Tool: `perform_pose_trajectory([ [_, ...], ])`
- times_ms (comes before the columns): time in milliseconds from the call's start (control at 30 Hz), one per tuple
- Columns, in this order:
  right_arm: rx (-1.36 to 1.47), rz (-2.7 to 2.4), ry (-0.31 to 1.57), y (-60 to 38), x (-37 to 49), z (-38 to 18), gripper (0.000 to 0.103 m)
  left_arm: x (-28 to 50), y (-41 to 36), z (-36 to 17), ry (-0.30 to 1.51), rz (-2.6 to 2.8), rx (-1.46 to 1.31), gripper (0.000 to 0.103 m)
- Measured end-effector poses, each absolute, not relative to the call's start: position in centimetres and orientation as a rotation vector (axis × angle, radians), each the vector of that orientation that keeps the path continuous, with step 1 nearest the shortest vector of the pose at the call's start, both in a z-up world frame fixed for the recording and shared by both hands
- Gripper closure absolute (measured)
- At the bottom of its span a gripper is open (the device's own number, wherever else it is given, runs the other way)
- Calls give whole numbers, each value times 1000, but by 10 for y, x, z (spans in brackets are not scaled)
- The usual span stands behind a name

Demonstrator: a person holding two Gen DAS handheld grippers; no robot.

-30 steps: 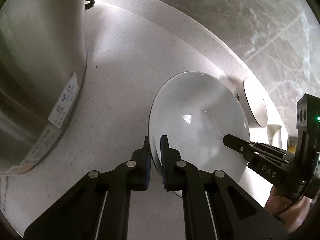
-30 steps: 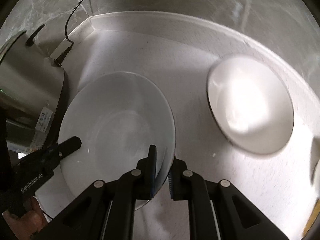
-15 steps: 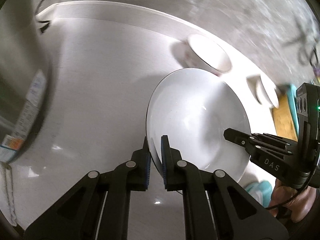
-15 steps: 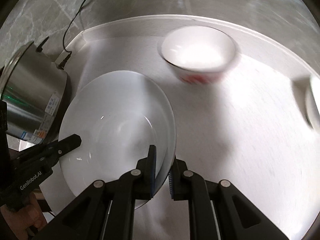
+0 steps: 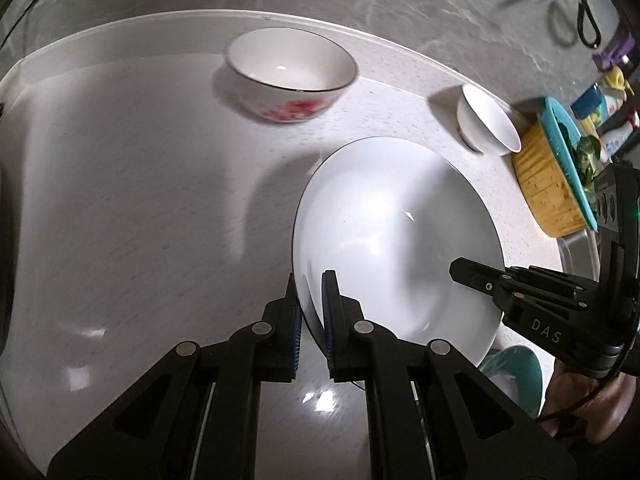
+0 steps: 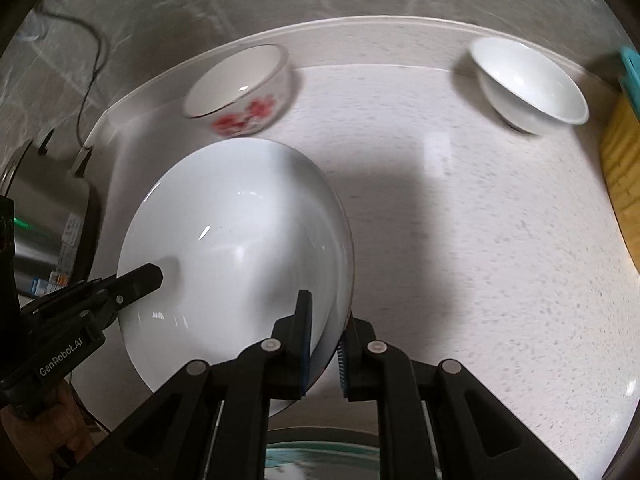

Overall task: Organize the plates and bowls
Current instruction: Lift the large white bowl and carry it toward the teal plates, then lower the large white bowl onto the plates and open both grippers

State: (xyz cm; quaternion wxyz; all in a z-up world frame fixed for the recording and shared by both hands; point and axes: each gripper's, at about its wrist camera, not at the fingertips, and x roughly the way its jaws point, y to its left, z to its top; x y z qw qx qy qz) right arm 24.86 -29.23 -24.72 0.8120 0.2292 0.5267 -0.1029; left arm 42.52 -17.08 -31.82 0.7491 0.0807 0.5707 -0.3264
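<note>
A large white deep plate [image 5: 396, 240] [image 6: 236, 248] hangs above the white counter, held at opposite rims. My left gripper [image 5: 310, 300] is shut on its left rim, and my right gripper [image 6: 324, 324] is shut on its right rim. Each gripper shows in the other's view, the right gripper [image 5: 464, 270] and the left gripper [image 6: 148, 276], with a hand behind it. A white bowl with red flowers [image 5: 290, 74] [image 6: 240, 88] stands by the back wall. A plain white bowl [image 5: 486, 124] [image 6: 528, 84] stands further right.
A yellow basket with a teal board [image 5: 552, 176] stands at the right, its edge [image 6: 622, 152] in the right wrist view. A steel cooker [image 6: 44, 208] with a cord stands at the left. A teal dish [image 5: 516, 372] [image 6: 320, 458] lies below the plate. Bottles [image 5: 608, 92] stand beyond the basket.
Both grippers have carried the plate to the right along the counter, away from the steel cooker. The red-flowered bowl, the plain bowl and the yellow basket have come into view.
</note>
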Motion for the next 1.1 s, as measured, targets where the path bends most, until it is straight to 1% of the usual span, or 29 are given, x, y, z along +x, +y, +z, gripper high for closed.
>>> perform_pose_trajectory([
  [233, 504, -233, 1110, -316, 242, -253, 90, 429, -202, -332, 1243, -713, 195, 95],
  [400, 490, -218, 1117, -316, 251, -253, 89, 433, -204, -337, 1249, -695, 184, 94],
  [600, 480, -212, 1112, -312, 254, -253, 85, 435, -197, -332, 1238, -675, 173, 92],
  [633, 484, -208, 1110, -313, 254, -253, 79, 435, -195, -329, 1232, -671, 166, 90],
  [667, 485, -214, 1103, -313, 252, -251, 67, 436, -193, -325, 1224, -671, 157, 80],
  [700, 484, -222, 1094, -314, 250, -249, 62, 436, -191, -322, 1217, -668, 154, 56],
  [733, 486, -228, 1083, -315, 246, -246, 56, 436, -189, -318, 1210, -667, 148, 40],
  [767, 493, -233, 1075, -317, 243, -244, 55, 438, -186, -314, 1204, -674, 134, 19],
  [800, 501, -245, 1064, -319, 239, -240, 55, 439, -184, -308, 1193, -687, 118, 17],
  [833, 507, -254, 1055, -322, 236, -237, 52, 439, -184, -303, 1187, -692, 118, 17],
  [867, 523, -269, 1036, -326, 230, -232, 45, 441, -185, -297, 1187, -704, 122, 12],
  [900, 540, -279, 1016, -331, 225, -228, 42, 442, -185, -291, 1187, -714, 121, 4],
  [933, 560, -290, 995, -336, 219, -224, 38, 444, -186, -285, 1185, -723, 120, 1],
  [1100, 650, -379, 875, -374, 187, -196, 35, 450, -223, -243, 1142, -863, 159, 1],
])
